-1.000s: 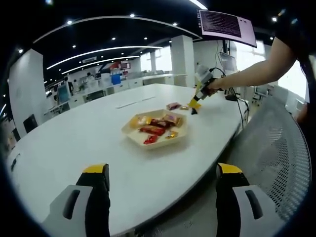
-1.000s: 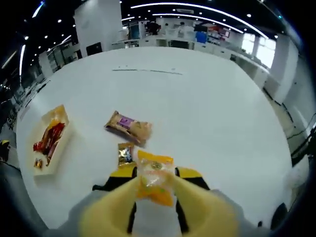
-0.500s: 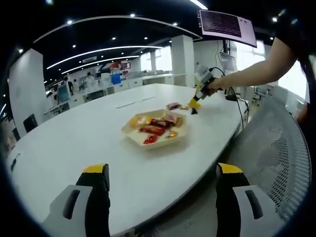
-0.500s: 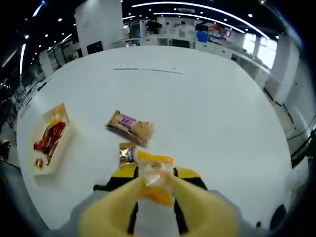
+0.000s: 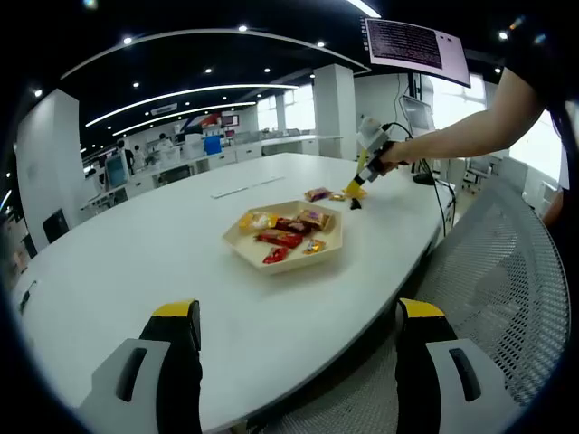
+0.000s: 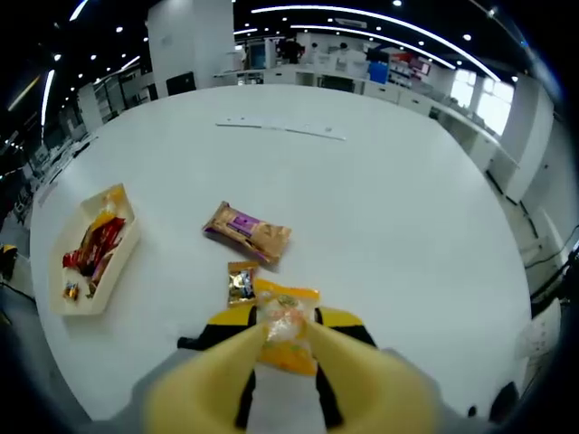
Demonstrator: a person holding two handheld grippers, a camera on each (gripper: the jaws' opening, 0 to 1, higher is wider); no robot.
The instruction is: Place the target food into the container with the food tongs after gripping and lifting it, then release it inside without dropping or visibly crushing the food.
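Yellow tongs (image 6: 288, 339) are pinching a yellow snack packet (image 6: 287, 327) between their tips, holding it just above the white table (image 6: 389, 208) in the right gripper view. The right gripper (image 6: 280, 357) is squeezing the tongs' arms together, so it is clamped on the tongs, and the packet is sitting upright in the grip, looking uncrushed. Right beside the packet, a small gold packet (image 6: 241, 283) is lying flat on the table, and a little farther on a tan wrapper with a purple label (image 6: 247, 233) is lying at an angle. Off to the left, well apart from the tongs, the tray (image 6: 110, 268) is sitting near the table edge with red and yellow packets already inside.

Over in the left gripper view, the left gripper (image 5: 298, 362) is hanging at the near edge of the table (image 5: 163, 244), jaws standing wide apart with nothing between them. The tray (image 5: 289, 258) is resting mid-table with its snacks, and beyond it a person's arm (image 5: 461, 131) is reaching in from the right, holding the right gripper (image 5: 369, 154) with its tongs (image 5: 356, 186) angled down over the far side of the table. A mesh chair back (image 5: 507, 280) is showing at the right.
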